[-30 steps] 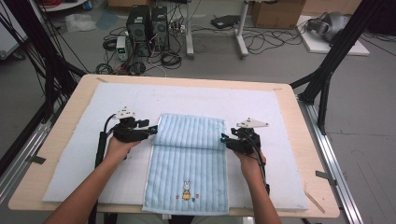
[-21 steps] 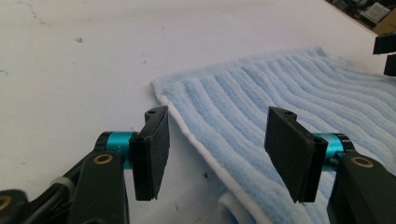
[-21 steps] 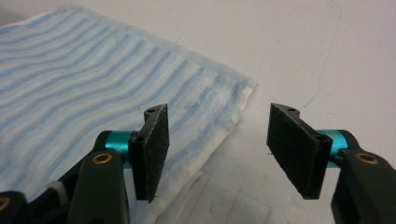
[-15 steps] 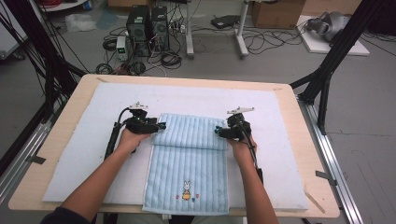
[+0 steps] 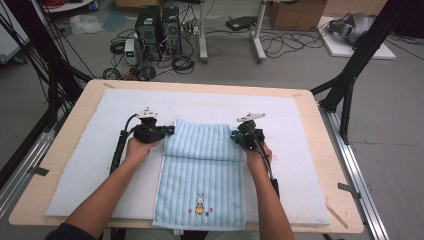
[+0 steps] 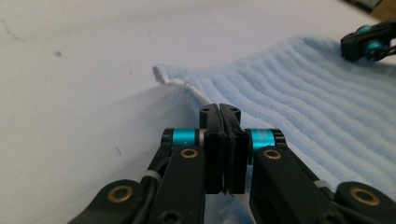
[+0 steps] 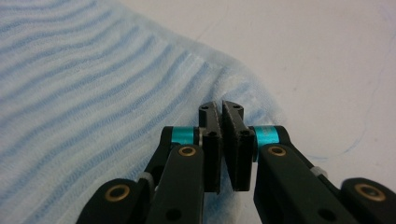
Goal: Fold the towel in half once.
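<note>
A light blue striped towel [image 5: 200, 170] with a small bunny motif lies on the white mat [image 5: 95, 150], its far part folded over toward me. My left gripper [image 5: 169, 131] sits at the towel's left edge near the far corner. Its jaws have just been closing and now pinch the hemmed edge [image 6: 177, 84], as the left gripper view [image 6: 219, 114] shows. My right gripper [image 5: 235, 136] is at the opposite edge; its jaws have also just been closing. In the right gripper view [image 7: 220, 112] they are pressed together on the towel's rim [image 7: 261, 98].
The mat covers most of a wooden table [image 5: 332, 170]. Beyond the far edge, computer cases [image 5: 157, 27] and cables lie on the floor. Black frame legs [image 5: 350, 75] stand at the right, and metal rails run along both sides.
Both hands have moved inward and slightly away from me, onto the towel's side edges. Both pairs of jaws have gone from open to closed on the cloth.
</note>
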Tool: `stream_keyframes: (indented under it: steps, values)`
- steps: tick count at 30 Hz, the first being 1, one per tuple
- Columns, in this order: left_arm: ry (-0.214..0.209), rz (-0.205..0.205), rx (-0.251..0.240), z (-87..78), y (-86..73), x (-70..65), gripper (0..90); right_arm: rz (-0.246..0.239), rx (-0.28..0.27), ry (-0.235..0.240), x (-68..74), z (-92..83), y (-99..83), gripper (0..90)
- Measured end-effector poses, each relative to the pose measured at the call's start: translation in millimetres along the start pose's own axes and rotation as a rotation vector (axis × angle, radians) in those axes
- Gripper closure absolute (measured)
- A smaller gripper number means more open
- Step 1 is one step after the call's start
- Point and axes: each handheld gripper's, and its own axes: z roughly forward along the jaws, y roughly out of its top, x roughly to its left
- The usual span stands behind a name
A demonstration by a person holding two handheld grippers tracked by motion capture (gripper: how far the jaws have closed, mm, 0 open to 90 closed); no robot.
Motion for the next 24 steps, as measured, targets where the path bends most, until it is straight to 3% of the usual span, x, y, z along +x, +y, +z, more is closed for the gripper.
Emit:
stream_keyframes:
  steps: [7,13,16,21,24]
  values:
    - [-0.069,0.007,-0.075,-27.2,6.0,-10.4,87.8,-0.016,-0.079,0.038,6.7,-32.3,1.3,86.1]
    - [-0.116,0.015,-0.103,-48.2,-8.3,-22.9,87.8,-0.047,-0.127,0.072,17.8,-60.0,-7.4,86.1]
    - [-0.134,0.018,-0.100,-55.2,-18.5,-28.1,87.8,-0.058,-0.124,0.087,24.4,-67.4,-16.6,86.1]
    - [-0.139,0.075,-0.047,-62.5,-33.2,-38.4,87.8,-0.068,-0.092,0.120,31.5,-70.1,-30.2,86.1]
    - [-0.153,0.074,-0.015,-62.3,-42.6,-41.8,87.8,-0.082,-0.072,0.126,36.7,-73.6,-37.5,86.0]
